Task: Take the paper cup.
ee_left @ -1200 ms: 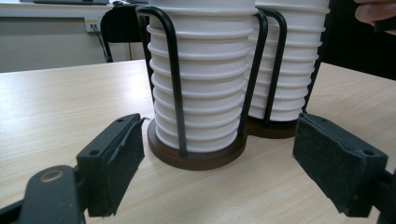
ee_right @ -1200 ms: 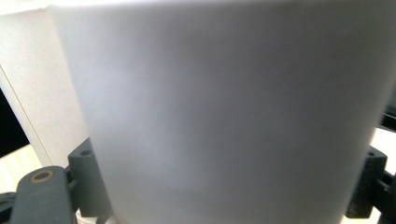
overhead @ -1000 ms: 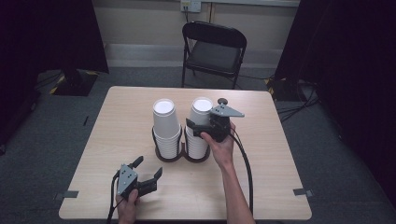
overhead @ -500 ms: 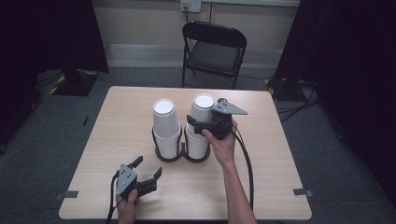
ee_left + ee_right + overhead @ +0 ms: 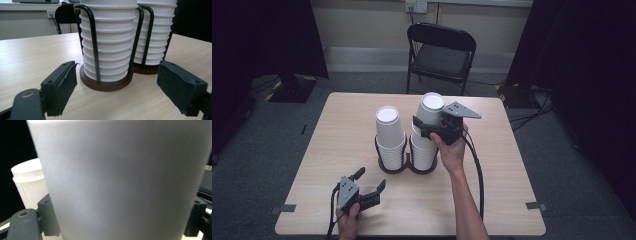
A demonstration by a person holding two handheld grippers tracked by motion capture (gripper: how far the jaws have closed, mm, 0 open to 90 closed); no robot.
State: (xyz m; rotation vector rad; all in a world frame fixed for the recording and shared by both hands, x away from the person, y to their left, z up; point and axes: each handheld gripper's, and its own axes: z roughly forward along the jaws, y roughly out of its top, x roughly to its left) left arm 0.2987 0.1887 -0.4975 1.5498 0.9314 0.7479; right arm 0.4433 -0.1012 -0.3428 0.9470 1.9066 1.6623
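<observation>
Two stacks of white paper cups stand in a black wire holder (image 5: 93,37) on round brown bases at the table's middle: the left stack (image 5: 389,132) and the right stack (image 5: 424,152). My right gripper (image 5: 424,127) is shut on the top cup (image 5: 430,111) of the right stack, which sits raised above the cups below it. This cup (image 5: 120,180) looms close in the right gripper view, with the jaws on both its sides. My left gripper (image 5: 371,179) rests open near the table's front left, its pads (image 5: 62,87) apart and aimed at the left stack (image 5: 107,37).
The light wooden table (image 5: 512,200) has bare room around the holder. A black folding chair (image 5: 439,55) stands beyond its far edge. The right gripper's cable (image 5: 477,175) trails along the forearm to the front edge. Dark curtains hang at both sides.
My right gripper has risen with the top cup, which now stands higher above the right stack. The left gripper has kept still.
</observation>
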